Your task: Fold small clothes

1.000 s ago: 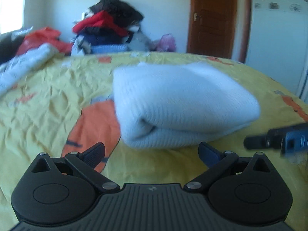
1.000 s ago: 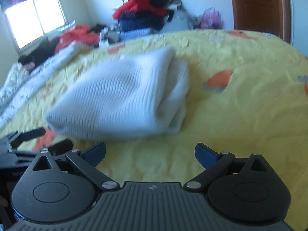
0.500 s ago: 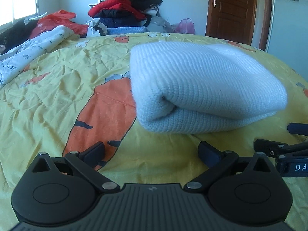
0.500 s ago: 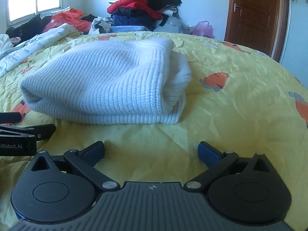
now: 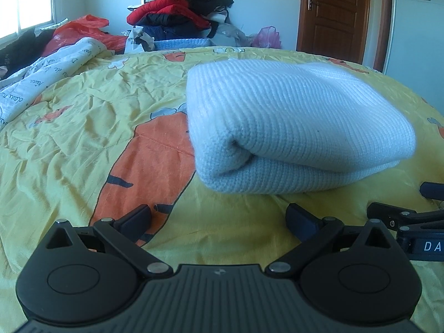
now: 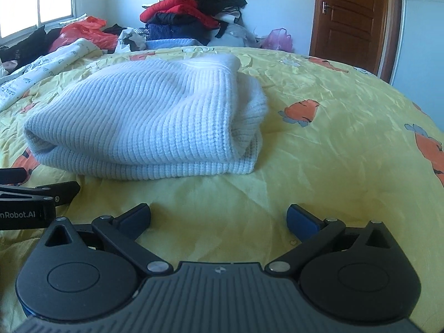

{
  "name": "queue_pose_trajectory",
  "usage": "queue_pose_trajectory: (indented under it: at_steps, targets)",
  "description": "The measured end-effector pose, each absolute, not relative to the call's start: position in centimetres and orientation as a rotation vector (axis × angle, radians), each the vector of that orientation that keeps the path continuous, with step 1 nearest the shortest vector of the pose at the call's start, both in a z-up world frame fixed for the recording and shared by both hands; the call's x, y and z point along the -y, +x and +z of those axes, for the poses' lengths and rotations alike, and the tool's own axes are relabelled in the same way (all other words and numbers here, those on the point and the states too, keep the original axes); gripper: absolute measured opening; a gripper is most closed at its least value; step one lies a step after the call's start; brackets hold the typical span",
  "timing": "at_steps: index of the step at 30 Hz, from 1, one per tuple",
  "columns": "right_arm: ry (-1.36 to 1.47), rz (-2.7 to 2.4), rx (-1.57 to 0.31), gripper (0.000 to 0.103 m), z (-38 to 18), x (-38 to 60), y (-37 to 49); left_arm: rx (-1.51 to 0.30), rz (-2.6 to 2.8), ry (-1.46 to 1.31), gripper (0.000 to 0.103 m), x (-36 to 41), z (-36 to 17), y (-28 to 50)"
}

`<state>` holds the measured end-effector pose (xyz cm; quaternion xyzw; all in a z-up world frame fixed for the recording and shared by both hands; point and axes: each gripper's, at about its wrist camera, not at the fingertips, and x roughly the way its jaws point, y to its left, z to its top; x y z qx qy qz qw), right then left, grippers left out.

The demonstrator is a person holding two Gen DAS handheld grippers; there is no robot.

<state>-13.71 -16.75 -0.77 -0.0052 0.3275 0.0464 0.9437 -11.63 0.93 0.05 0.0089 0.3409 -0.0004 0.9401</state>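
Note:
A white knitted garment lies folded into a thick bundle on the yellow bedspread; it also shows in the right wrist view. My left gripper is open and empty, low over the bedspread just in front of the bundle. My right gripper is open and empty, also just short of the bundle. Each gripper shows at the edge of the other's view: the right one to the right, the left one to the left.
A tall pile of dark and red clothes stands at the far side of the bed. A white printed quilt and an orange bag lie at the far left. A brown door is at the back right.
Both grippers have drawn back and settled low in front of the folded bundle. The views were blurred and tilted a second ago and are now steady. The bundle has not moved.

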Motion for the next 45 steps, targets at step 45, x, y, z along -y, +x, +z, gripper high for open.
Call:
queue_pose_trajectory:
  at_steps: [45]
  targets:
    - [-0.014, 0.097, -0.661, 0.103, -1.01, 16.61, -13.62, -0.693, -0.001, 0.015, 0.103, -0.97, 0.02, -11.4]
